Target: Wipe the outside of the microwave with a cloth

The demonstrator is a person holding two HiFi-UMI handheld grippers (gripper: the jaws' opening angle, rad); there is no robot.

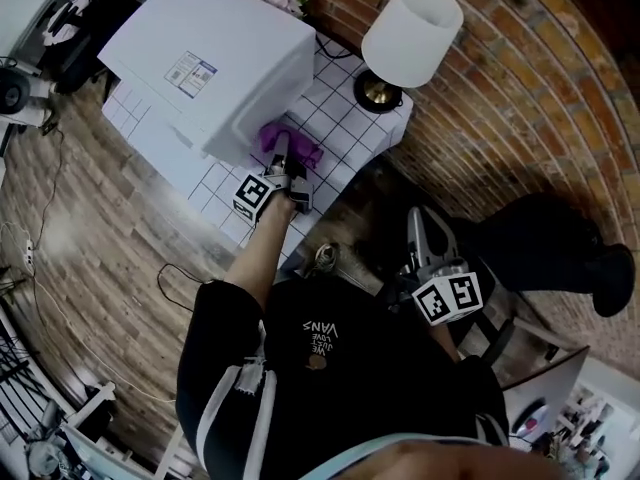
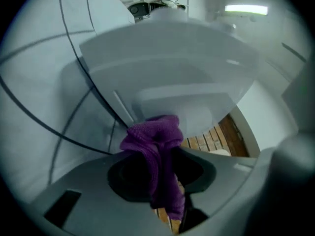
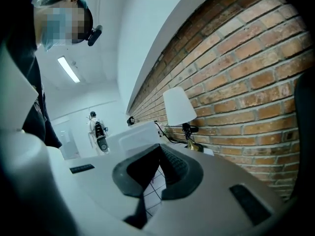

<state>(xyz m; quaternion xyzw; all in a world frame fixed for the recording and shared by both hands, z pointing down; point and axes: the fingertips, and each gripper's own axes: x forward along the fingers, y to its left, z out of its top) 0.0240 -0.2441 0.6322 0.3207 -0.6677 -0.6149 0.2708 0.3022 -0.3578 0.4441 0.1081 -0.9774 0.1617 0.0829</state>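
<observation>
Nearest us, our right gripper [image 1: 417, 223] hangs closed, empty; our left gripper [image 1: 283, 158] clamps the cloth [image 1: 268, 136] against the microwave [image 1: 215, 48], where a snag could tug it loose

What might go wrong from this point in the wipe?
The purple cloth is bunched in the left gripper, with a tail hanging below, so it may slip or wipe only a narrow strip of the white microwave. The white-shaded lamp stands close by; a wide sweep might knock it.
</observation>
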